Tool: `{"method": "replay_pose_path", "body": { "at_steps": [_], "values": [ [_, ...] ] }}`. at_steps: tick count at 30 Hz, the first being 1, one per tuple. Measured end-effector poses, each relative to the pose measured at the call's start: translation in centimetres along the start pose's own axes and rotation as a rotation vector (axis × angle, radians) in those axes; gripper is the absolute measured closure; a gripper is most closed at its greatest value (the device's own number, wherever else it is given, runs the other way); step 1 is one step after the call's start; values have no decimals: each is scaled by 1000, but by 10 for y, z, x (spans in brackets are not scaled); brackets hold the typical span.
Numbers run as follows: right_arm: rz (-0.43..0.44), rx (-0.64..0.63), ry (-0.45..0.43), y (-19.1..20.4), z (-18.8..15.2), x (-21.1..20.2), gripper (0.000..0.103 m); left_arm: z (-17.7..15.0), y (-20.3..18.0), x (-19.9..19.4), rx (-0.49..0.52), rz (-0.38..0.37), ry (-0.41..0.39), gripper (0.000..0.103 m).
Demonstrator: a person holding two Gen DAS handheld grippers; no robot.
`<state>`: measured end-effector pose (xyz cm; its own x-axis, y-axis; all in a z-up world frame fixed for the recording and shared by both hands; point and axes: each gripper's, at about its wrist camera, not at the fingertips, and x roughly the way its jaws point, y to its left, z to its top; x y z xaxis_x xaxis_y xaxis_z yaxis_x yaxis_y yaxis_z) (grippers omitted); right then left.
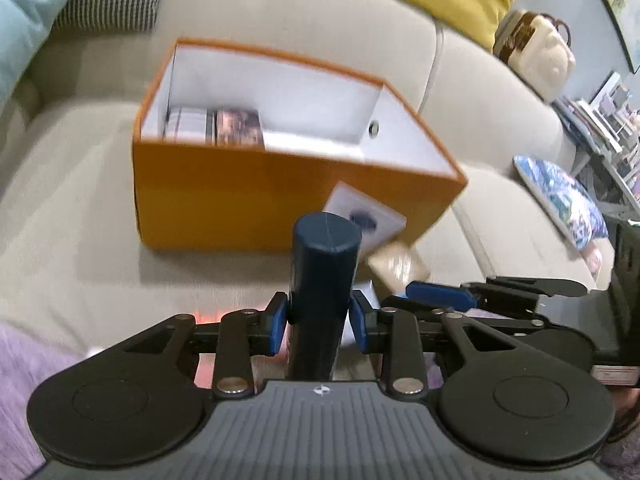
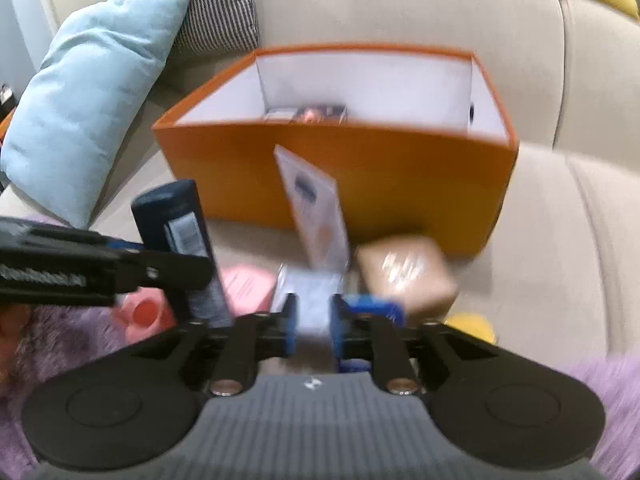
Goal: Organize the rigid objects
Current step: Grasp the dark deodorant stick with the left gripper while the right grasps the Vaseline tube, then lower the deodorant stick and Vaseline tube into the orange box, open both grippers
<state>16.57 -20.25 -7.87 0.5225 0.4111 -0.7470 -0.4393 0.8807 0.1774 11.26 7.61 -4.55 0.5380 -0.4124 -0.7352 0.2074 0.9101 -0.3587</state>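
While lifting: I keep both loads upright.
Left gripper [image 1: 319, 317]: clamped on dark can [image 1: 324, 280].
Right gripper [image 2: 313, 326]: narrow around white box [image 2: 314, 312]; contact unclear.
Orange box [image 1: 256, 196]: ahead; clear its rim.

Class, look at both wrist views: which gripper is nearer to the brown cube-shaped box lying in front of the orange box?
Right. The right gripper sits just beside the brown box, holding a white box. The left gripper, clamped on the dark blue cylinder, is farther off to its left.
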Motion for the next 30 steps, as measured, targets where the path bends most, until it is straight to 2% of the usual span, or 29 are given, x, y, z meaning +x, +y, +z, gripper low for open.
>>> {"method": "replay_pose_path", "body": {
  "at_steps": [3, 11, 15, 23, 30],
  "values": [
    [-13, -62, -27, -3, 15, 10, 67, 14, 4, 1, -9, -3, -19, 66],
    [43, -123, -9, -11, 29, 46, 67, 32, 13, 14, -37, -16, -38, 66],
    [48, -148, -43, -8, 29, 49, 78, 35, 20, 16, -58, -22, -32, 66],
    [66, -180, -117, 1, 37, 15, 81, 37, 14, 6, -42, -25, -52, 67],
    [91, -198, -178, 3, 66, -38, 81, 58, -2, -28, -6, -67, -135, 67]
  ]
}}
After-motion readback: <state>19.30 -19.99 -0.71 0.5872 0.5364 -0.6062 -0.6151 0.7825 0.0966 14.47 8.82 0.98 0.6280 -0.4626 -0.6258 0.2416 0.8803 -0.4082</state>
